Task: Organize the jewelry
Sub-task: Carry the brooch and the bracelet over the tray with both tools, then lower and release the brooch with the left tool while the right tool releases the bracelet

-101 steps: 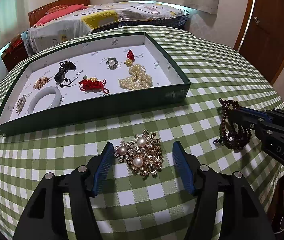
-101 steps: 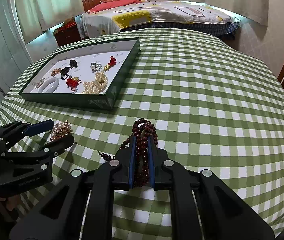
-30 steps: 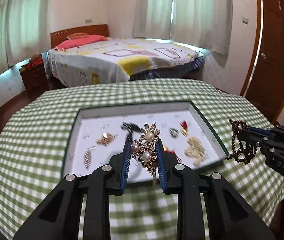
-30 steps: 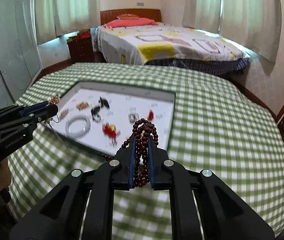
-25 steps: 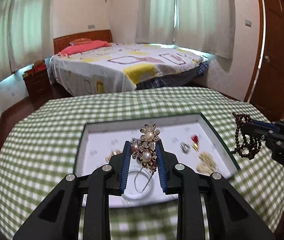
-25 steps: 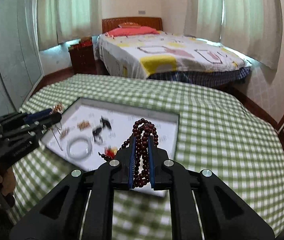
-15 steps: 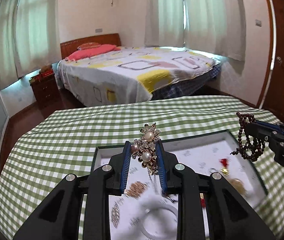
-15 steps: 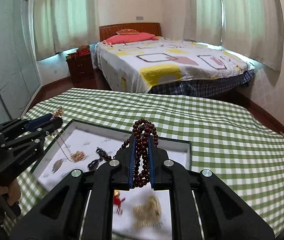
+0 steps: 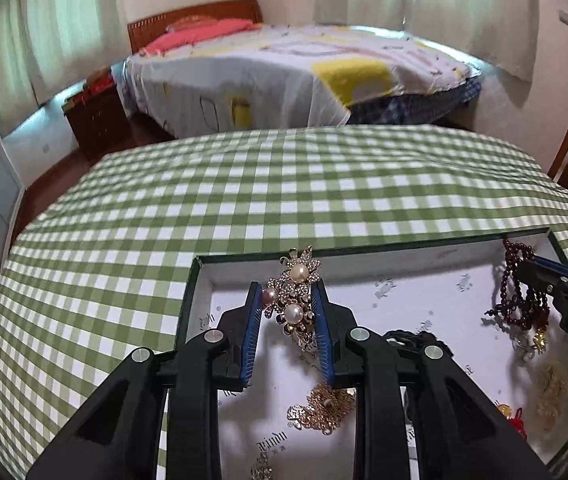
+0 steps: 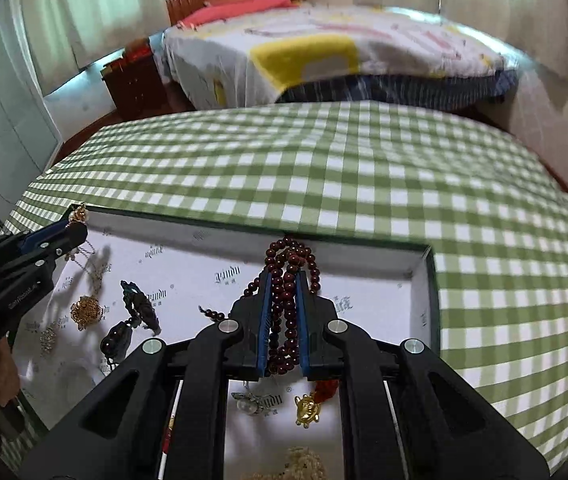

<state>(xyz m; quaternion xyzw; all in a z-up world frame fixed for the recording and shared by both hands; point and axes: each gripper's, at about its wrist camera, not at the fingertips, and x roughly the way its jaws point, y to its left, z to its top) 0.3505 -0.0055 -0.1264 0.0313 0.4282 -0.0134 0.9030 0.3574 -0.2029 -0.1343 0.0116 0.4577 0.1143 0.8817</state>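
My left gripper is shut on a gold brooch with pearls and holds it over the far left corner of the green-rimmed white tray. My right gripper is shut on a dark red bead bracelet and holds it over the tray's far right part. Each gripper shows in the other's view: the right one and the left one.
In the tray lie a gold chain piece, a black cord pendant, a gold turtle charm, a pearl ring and pearl strands. The tray sits on a green checked round table. A bed stands beyond.
Both grippers lifted their jewelry from the table and carried it forward over the tray. They now sit lower and closer to the tray's far side.
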